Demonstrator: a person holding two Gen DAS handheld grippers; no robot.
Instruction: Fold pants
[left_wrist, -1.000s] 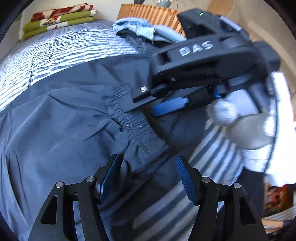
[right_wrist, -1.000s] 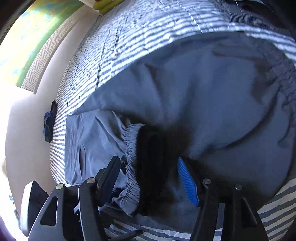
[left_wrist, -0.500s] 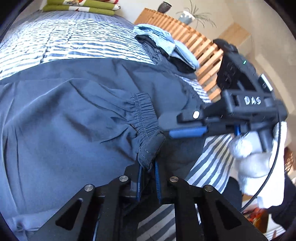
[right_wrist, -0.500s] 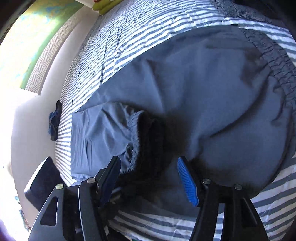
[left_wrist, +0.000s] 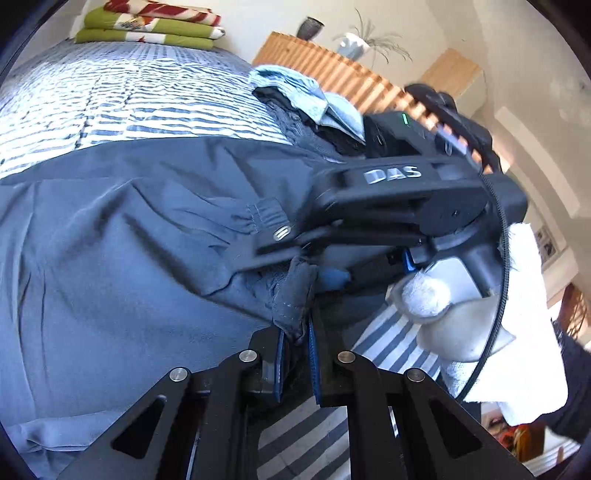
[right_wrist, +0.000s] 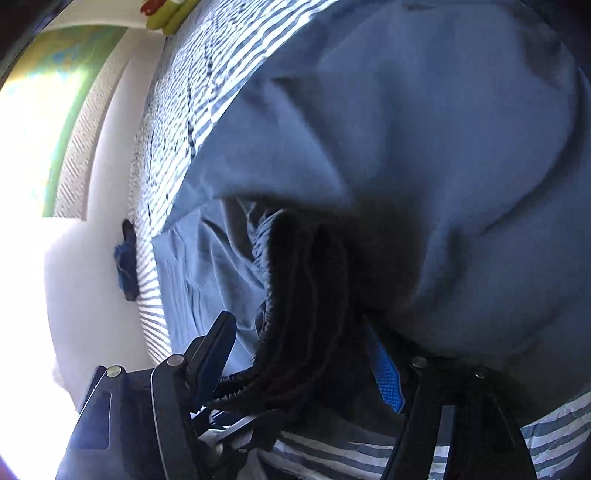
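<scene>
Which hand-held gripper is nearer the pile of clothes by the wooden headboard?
Right. The right hand-held gripper lies just below the clothes pile; the left hand-held gripper sits farther back, clamped on the pants.

left claw (left_wrist: 295, 363): closed from wide open onto waistband corner of pants (left_wrist: 110, 236), cloth now pinched and raised | right claw (right_wrist: 303, 360): brought closer over the elastic hem, fingers kept apart, hem now bunched between them | pants: edge lifted off the bed (left_wrist: 129, 96)
</scene>
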